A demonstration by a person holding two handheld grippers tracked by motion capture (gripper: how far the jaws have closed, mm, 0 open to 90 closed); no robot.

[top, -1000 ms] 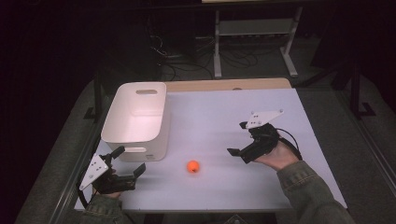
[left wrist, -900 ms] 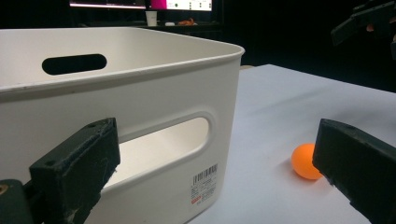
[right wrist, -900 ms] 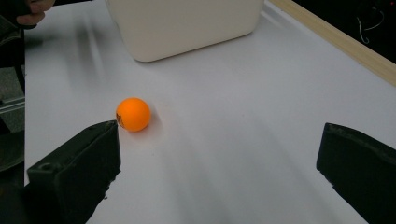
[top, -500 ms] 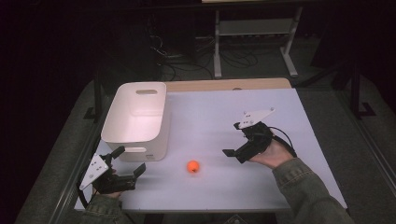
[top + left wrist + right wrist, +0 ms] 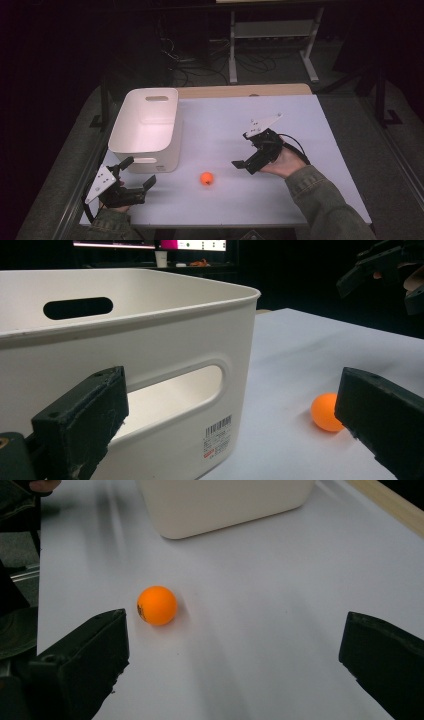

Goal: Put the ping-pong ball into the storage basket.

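Both grippers have their jaws spread wide and grip nothing: the right gripper (image 5: pixel 246 151) hangs just above the table (image 5: pixel 300 120), its jaws aimed toward the orange ball (image 5: pixel 206 178), while the left gripper (image 5: pixel 138 175) sits low at the near left corner with its jaws pointing toward the bin's near end. Largest on the white table is the white plastic bin (image 5: pixel 145 145), standing upright at the left side with a slot handle in each short wall; what shows of its inside from the high view is bare, and the left gripper view looks through the near handle slot, beside a barcode label low on that wall. Right of the bin's near corner, between the two grippers, the ball rests on the bare tabletop, touching neither the bin nor any jaw. In the right gripper view the ball (image 5: pixel 157 605) lies ahead of the jaws, closer to the left-hand one; a small dark mark shows on its side. From the left gripper view the ball (image 5: pixel 327 411) is partly hidden behind the right-hand jaw.
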